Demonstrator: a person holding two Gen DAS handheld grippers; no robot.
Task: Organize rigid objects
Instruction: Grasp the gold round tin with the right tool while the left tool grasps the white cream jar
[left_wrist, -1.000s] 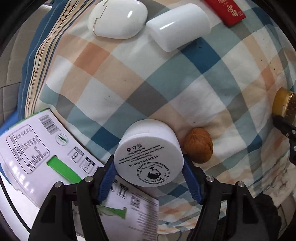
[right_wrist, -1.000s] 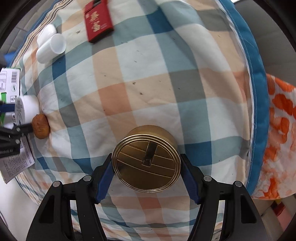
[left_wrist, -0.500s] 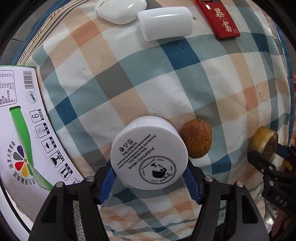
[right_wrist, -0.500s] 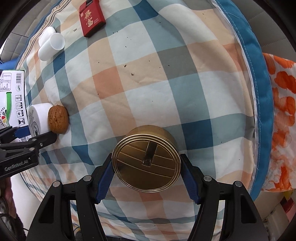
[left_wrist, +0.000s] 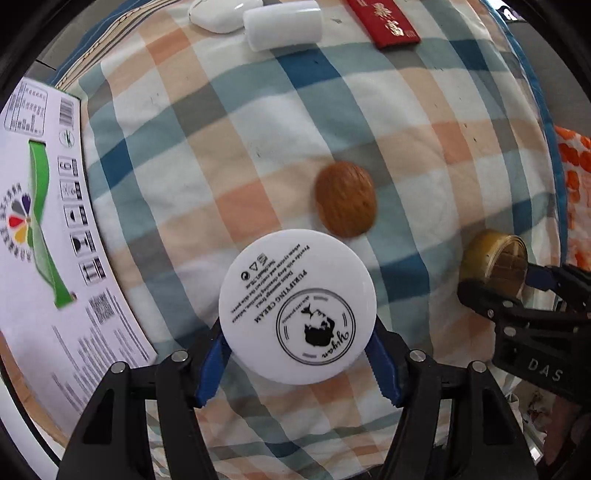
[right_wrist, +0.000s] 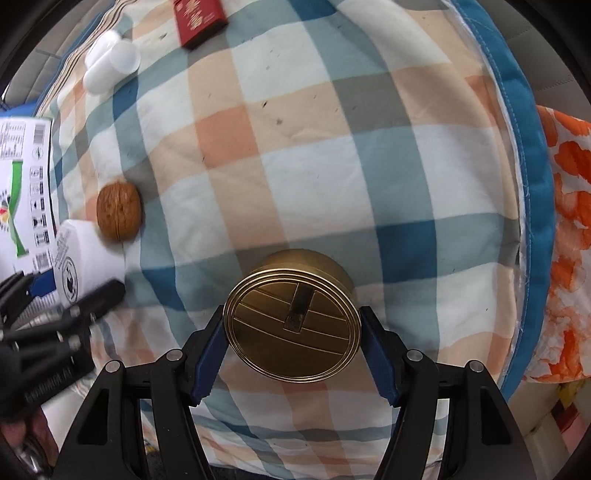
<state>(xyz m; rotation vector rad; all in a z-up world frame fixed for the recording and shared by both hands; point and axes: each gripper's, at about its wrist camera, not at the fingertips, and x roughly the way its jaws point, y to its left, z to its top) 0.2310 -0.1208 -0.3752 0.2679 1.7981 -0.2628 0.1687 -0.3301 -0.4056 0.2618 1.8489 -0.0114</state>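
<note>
The left tool (left_wrist: 297, 363) was closed on a white cream jar (left_wrist: 297, 306), its blue pads pressed to the jar's sides, the printed lid facing the camera. The right tool (right_wrist: 293, 354) was likewise clamped on a gold round tin (right_wrist: 293, 325), gripped at both sides. Both were held above a plaid quilt (right_wrist: 332, 147). Just beyond the jar lay a walnut (left_wrist: 345, 199). A printed carton (left_wrist: 40, 206) lay at the left. Farther off sat a white tube (left_wrist: 282, 24), a white oval case (left_wrist: 221, 14) and a red packet (left_wrist: 388, 22). Compared with a second ago, the jar no longer touched the walnut, and the carton no longer lay under the left tool.
</note>
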